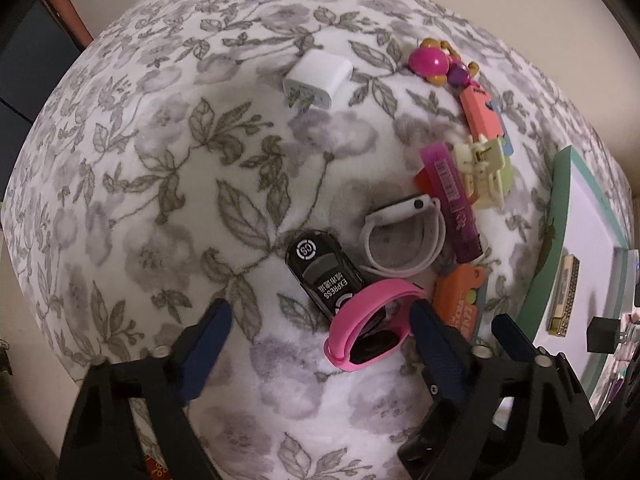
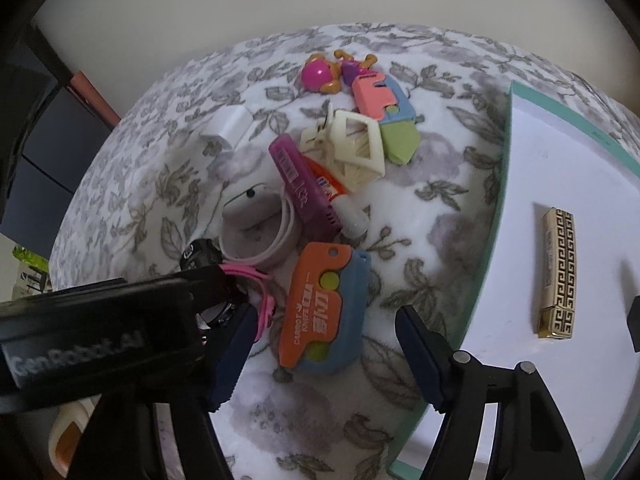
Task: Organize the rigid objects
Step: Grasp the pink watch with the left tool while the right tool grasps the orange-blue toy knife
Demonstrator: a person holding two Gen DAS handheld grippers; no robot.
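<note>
A pile of small objects lies on a floral cloth. A pink wristband (image 1: pixel 370 324) rests against a black toy car (image 1: pixel 322 272), between the fingers of my open left gripper (image 1: pixel 320 344). A white wristband (image 1: pixel 404 236), purple tube (image 1: pixel 452 204), cream hair clip (image 1: pixel 482 172) and orange carrot-knife toy (image 2: pixel 320 312) lie beyond. My right gripper (image 2: pixel 326 356) is open, its fingers on either side of the orange toy. A gold patterned bar (image 2: pixel 558 272) lies on the white tray (image 2: pixel 508 160) at right.
A white charger plug (image 1: pixel 318 80), a pink-ball toy (image 1: pixel 430 62) and a pink and blue puzzle piece (image 2: pixel 378 98) lie farther back. The left gripper body (image 2: pixel 100 312) crosses the right wrist view at lower left. Dark furniture stands at the far left.
</note>
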